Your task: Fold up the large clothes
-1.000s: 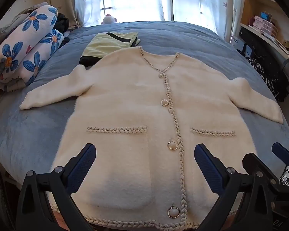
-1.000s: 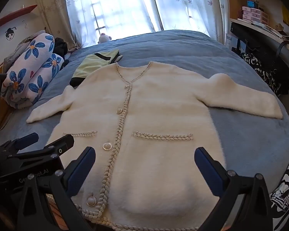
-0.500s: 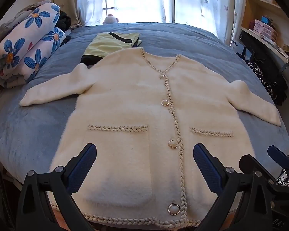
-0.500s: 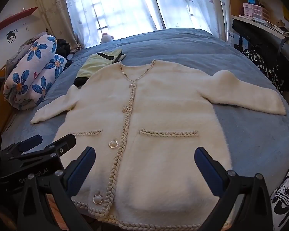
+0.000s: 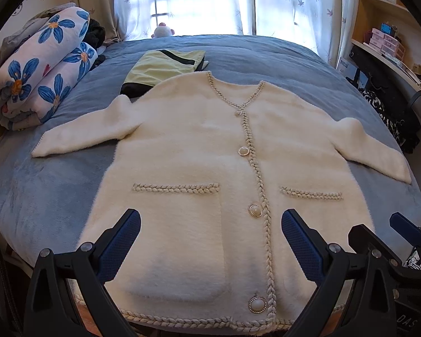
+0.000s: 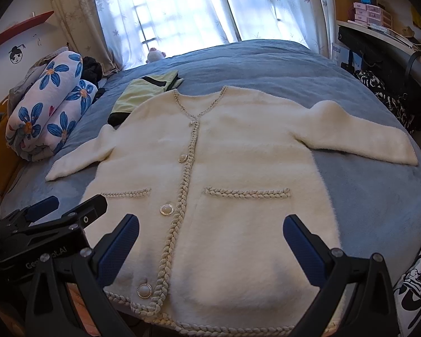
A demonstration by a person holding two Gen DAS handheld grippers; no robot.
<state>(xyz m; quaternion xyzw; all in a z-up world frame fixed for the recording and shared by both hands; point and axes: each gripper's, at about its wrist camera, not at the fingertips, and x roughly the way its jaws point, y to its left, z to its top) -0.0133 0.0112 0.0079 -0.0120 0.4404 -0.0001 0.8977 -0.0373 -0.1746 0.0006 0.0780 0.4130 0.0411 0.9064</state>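
Left wrist view shows the left gripper (image 5: 210, 241) with its blue-padded fingers (image 5: 120, 241) spread wide and holding nothing, hovering over the hem of a cream cardigan (image 5: 199, 163) that lies flat, buttoned and sleeves outstretched on the blue bed (image 5: 36, 196). Right wrist view shows the right gripper (image 6: 210, 244) likewise wide and empty above the cardigan's (image 6: 233, 168) lower right pocket, the left gripper (image 6: 56, 216) just beside it.

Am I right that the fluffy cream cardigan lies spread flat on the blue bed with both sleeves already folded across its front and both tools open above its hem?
Not quite: both sleeves of the fluffy cream cardigan are spread outwards on the blue bed, as the left wrist view shows. The left tool and right tool are indeed open above its hem.
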